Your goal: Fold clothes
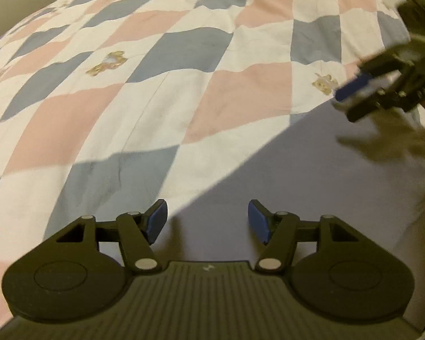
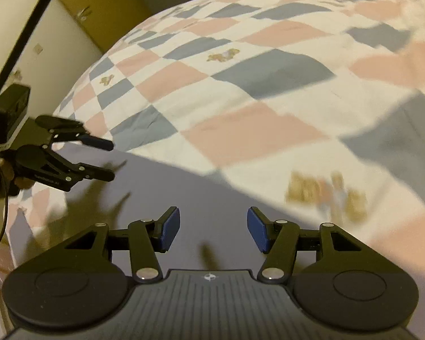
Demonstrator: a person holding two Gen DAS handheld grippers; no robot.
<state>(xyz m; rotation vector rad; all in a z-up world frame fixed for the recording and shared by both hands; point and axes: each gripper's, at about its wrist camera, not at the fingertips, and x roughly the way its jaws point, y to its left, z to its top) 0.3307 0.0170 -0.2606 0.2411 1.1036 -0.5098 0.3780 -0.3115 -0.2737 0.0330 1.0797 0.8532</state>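
bedding fills both views: a bed (image 1: 184,90) covered by a checked quilt (image 1: 144,56) of white, pink and grey-blue squares, with small teddy-bear prints (image 1: 110,62) scattered on the white patches. at the far left of the right wrist view, pale cupboard doors (image 2: 56,28) stand beyond the edge of the bed.

moving right, the left gripper (image 1: 207,222) hovers low over the bedding with its blue-padded fingers (image 1: 157,221) spread well apart and nothing between them. the same gripper appears at the left edge of the right wrist view (image 2: 110,158), fingers parted, with a black cable (image 2: 22,42) running up from its camera housing.

under and ahead of both grippers lies the garment (image 1: 297,170), a smooth, plain grey-lilac cloth spread flat on the quilt; its straight far edge runs diagonally across the checks. in the right wrist view the same cloth (image 2: 170,189) lies in the lower middle, crossed by dark shadows of the grippers.

further right, the right gripper (image 2: 213,228) is also held just above the cloth, its blue fingers (image 2: 257,232) wide apart and empty. in the left wrist view it shows blurred at the right edge (image 1: 362,93); there its finger gap cannot be judged.
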